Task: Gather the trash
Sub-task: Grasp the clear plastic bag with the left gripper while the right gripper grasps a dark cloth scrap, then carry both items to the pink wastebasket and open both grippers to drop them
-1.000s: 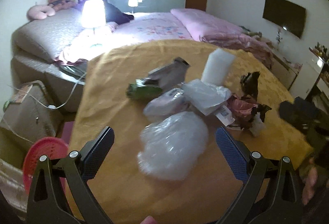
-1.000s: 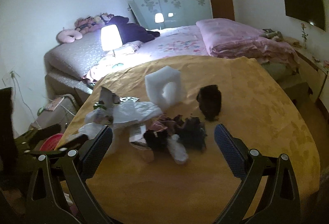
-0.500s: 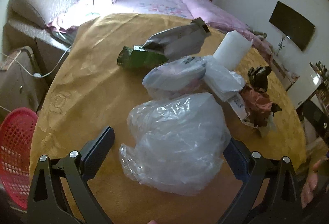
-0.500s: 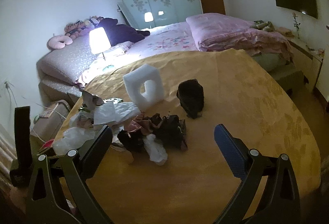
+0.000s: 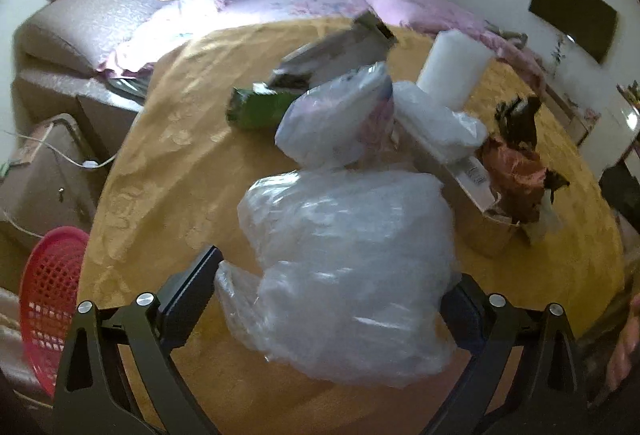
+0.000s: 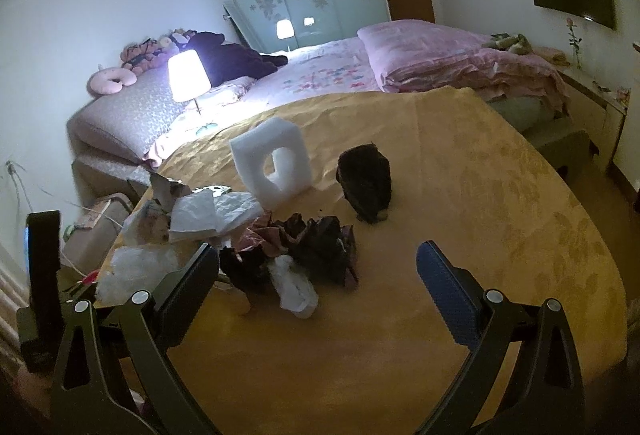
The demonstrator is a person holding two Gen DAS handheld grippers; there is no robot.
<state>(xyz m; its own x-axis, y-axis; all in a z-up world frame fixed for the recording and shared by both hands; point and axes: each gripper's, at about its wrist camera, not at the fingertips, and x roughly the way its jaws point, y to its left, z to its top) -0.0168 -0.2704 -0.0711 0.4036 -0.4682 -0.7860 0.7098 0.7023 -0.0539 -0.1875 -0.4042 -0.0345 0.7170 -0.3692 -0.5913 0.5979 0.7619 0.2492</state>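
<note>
Now the left claw (image 5: 332, 299) is closing around one crumpled clear plastic bag (image 5: 344, 267) on the yellow-clothed surface (image 5: 168, 155); the right claw (image 6: 318, 275) hangs released above one white foam block (image 6: 272, 163).

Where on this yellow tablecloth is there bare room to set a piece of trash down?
The tablecloth is bare right of the dark lump, out to the table's edge, and in front of the right gripper. A smaller bare strip lies between the clear plastic bag and the red basket. The middle, around the foam block, is crowded.
</note>
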